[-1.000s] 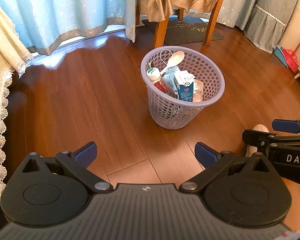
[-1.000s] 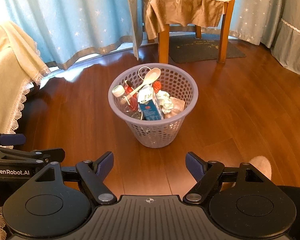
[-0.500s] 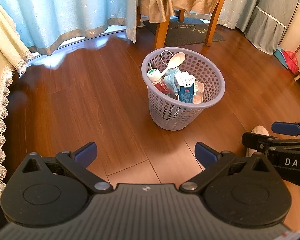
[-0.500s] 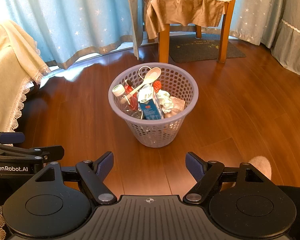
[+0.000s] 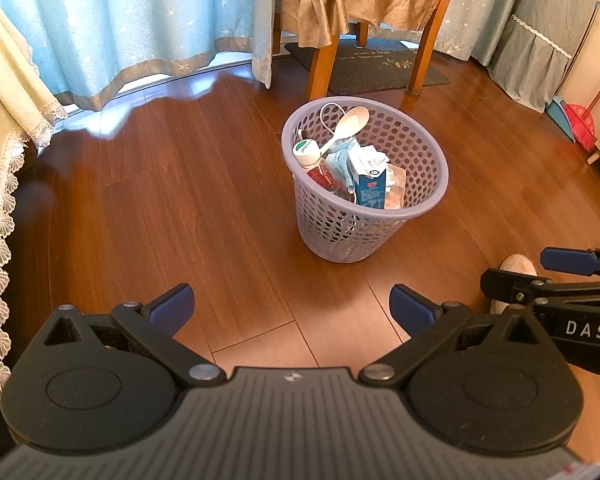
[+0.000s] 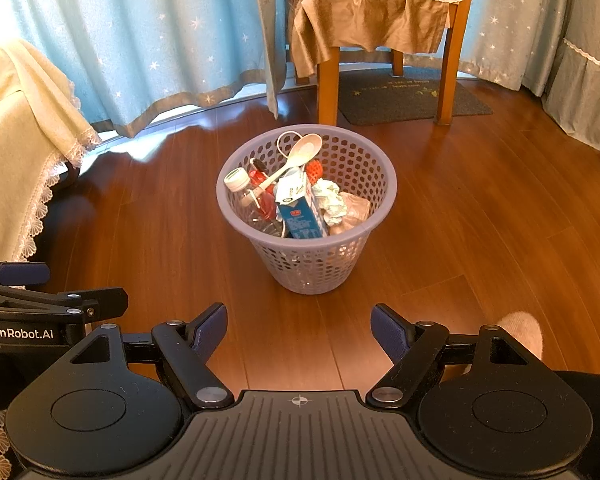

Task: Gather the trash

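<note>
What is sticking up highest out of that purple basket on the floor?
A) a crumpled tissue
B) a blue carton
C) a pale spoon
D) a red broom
C: the pale spoon leans out above the other trash, its bowl near the purple basket far rim.

The left gripper is held low with its blue-padded fingers spread wide and nothing between them. The right gripper sits beside it at about 3 o'clock, likewise gaping and empty. A socked foot shows at 4 o'clock.
</note>
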